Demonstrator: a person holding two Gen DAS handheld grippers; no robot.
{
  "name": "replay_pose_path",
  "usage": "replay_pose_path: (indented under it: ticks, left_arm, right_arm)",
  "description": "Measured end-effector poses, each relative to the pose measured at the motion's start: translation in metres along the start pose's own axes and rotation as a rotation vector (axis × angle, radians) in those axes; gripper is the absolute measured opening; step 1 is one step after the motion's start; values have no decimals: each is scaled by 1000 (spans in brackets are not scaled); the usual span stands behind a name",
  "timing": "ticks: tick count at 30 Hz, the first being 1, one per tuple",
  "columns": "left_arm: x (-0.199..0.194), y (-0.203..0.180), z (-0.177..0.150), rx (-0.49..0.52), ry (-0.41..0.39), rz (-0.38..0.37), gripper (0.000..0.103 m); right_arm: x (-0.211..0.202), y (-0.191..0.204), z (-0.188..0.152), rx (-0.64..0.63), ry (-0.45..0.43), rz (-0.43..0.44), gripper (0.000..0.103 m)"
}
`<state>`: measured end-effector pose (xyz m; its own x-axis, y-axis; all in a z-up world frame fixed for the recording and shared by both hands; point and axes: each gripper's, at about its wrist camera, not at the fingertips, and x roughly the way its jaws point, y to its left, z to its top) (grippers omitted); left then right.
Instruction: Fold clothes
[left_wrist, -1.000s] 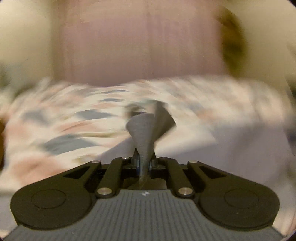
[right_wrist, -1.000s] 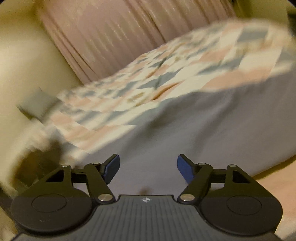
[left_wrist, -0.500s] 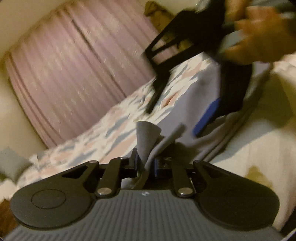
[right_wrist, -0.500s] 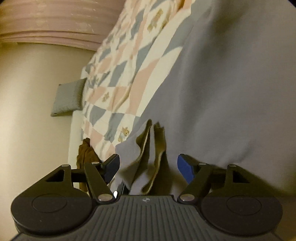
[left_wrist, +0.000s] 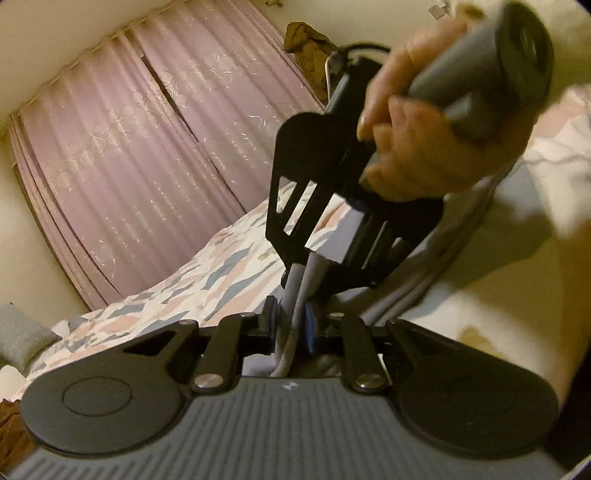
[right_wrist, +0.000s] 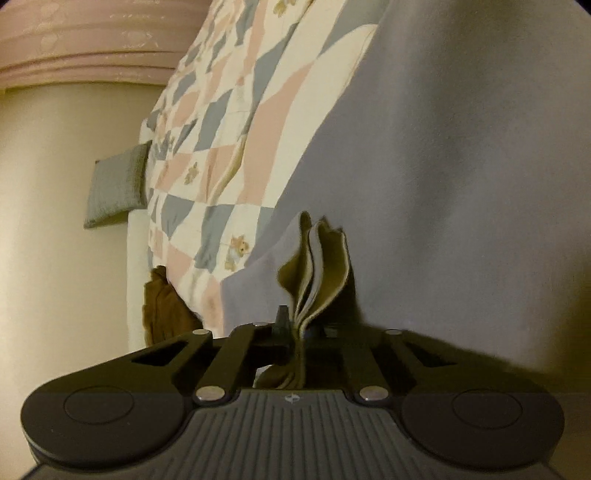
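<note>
A left hand-held gripper (left_wrist: 290, 323) is clamped, its jaws nearly together, on a bunched edge of a grey garment (left_wrist: 295, 295) that runs up out of its fingers; directly ahead of it a right hand-held gripper (left_wrist: 314, 266), gripped by a person's hand (left_wrist: 417, 147), pinches the same bunch of cloth just beyond. Seen from its own camera, the right hand-held gripper (right_wrist: 295, 330) has its jaws drawn tight on a folded lip of several layers (right_wrist: 317, 269), pale olive on the inner face, standing up between the fingertips. Past that lip the grey garment (right_wrist: 443, 166) spreads broad and slack ahead and to the right, resting on a bed with a patchwork quilt (right_wrist: 229, 129) that lies ahead and to the left. Farther off are a grey pillow (right_wrist: 118, 184) and pink curtains (left_wrist: 147, 166). The cloth looks light, soft and limp: it should drape and slide rather than hold a crease, so layers may slip apart in a narrow pinch. A hold at hems or corners, both layers together and the two grips kept apart, looks the surest
</note>
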<state>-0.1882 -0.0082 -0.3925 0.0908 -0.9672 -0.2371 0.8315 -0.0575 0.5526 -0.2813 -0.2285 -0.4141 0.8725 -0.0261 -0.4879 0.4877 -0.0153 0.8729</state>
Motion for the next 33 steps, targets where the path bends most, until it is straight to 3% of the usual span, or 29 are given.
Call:
replay_pose_path:
  ticks: [4, 8, 13, 20, 23, 33]
  left_arm:
    - [-17, 33, 9, -189, 73, -13, 16]
    - [-23, 70, 20, -322, 173, -12, 17]
    - [2, 84, 42, -417, 229, -122, 20]
    - [56, 43, 69, -389, 264, -312, 20]
    - [85, 22, 77, -323, 294, -384, 22]
    - [126, -9, 91, -248, 336, -427, 22]
  right_arm:
    - [-25, 11, -6, -140, -86, -10, 6]
    - [-85, 11, 1, -247, -202, -50, 6]
    - [-182, -17, 13, -290, -347, -157, 6]
    - [-278, -72, 25, -245, -443, -268, 6]
    - [-303, -97, 36, -196, -439, -261, 6]
    - [-362, -141, 72, -173, -465, -293, 5]
